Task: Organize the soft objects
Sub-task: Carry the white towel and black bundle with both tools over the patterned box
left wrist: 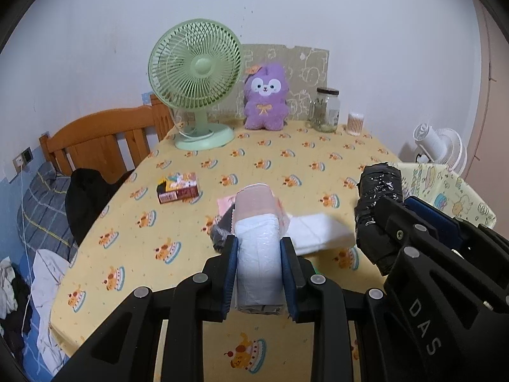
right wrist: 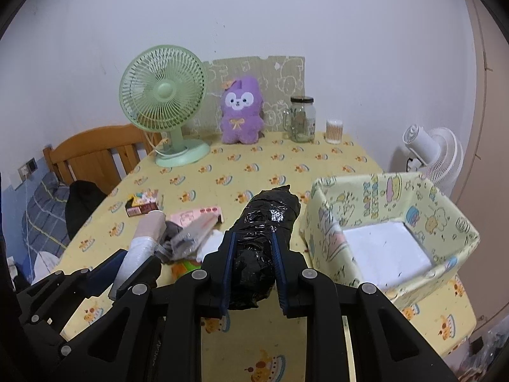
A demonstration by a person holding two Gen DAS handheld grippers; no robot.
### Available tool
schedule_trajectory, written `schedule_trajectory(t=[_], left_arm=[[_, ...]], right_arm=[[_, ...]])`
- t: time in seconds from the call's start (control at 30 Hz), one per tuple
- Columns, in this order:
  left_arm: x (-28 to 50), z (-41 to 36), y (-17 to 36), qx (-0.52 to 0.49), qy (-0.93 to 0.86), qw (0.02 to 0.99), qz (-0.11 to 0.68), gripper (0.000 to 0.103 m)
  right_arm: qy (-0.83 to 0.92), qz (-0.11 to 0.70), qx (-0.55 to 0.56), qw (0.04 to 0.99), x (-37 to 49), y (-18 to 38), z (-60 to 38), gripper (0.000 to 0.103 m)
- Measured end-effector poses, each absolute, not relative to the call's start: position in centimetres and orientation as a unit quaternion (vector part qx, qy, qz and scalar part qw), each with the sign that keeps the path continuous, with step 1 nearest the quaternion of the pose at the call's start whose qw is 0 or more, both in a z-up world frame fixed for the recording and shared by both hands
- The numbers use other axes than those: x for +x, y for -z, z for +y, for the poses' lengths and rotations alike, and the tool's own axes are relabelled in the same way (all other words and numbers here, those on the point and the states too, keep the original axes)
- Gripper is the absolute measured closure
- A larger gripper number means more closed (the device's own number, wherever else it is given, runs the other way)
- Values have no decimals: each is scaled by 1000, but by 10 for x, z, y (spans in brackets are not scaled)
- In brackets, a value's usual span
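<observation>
My left gripper (left wrist: 259,242) is shut on a white and pink plastic-wrapped roll (left wrist: 257,238), held above the yellow tablecloth; it also shows in the right wrist view (right wrist: 143,242). My right gripper (right wrist: 253,238) is shut on a black plastic-wrapped bundle (right wrist: 264,232), which shows at the right of the left wrist view (left wrist: 377,210). A yellow cartoon-print fabric box (right wrist: 321,219) with a white bottom stands just right of the right gripper. Under the grippers lie a pink packet (right wrist: 197,215), a white folded pad (left wrist: 321,232) and grey cloth (left wrist: 221,227).
A small printed carton (left wrist: 178,187) lies left of the pile. At the table's back stand a green fan (left wrist: 194,73), a purple plush (left wrist: 265,95), a glass jar (left wrist: 326,109) and a cotton swab tub (left wrist: 354,122). A wooden bed headboard (left wrist: 105,137) is left; a white fan (right wrist: 429,156) right.
</observation>
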State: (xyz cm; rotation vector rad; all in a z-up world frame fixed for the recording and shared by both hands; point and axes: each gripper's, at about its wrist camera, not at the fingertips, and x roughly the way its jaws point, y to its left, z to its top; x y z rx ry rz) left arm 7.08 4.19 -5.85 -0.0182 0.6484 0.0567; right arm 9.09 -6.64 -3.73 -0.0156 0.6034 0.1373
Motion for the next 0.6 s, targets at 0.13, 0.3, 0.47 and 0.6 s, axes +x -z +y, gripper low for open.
schedule_trajectory(t=[0.13,0.3,0.47,0.6], left_arm=[[73,40,53,-11,-29,948,318,77],[73,32,47,-6,-28,950,312,77],[75,21,44,-10,-22,951,307,77],[77,9,41,-9,-18,953,304,77]], right_arm=[[-71,292,-8,954,92,30,-69,77],[-74,288,-2,955,93,24,-76,77],[-71,281,-3,957,95,19,-86,77],[-69,279,-3,958,96,17,-96,77]])
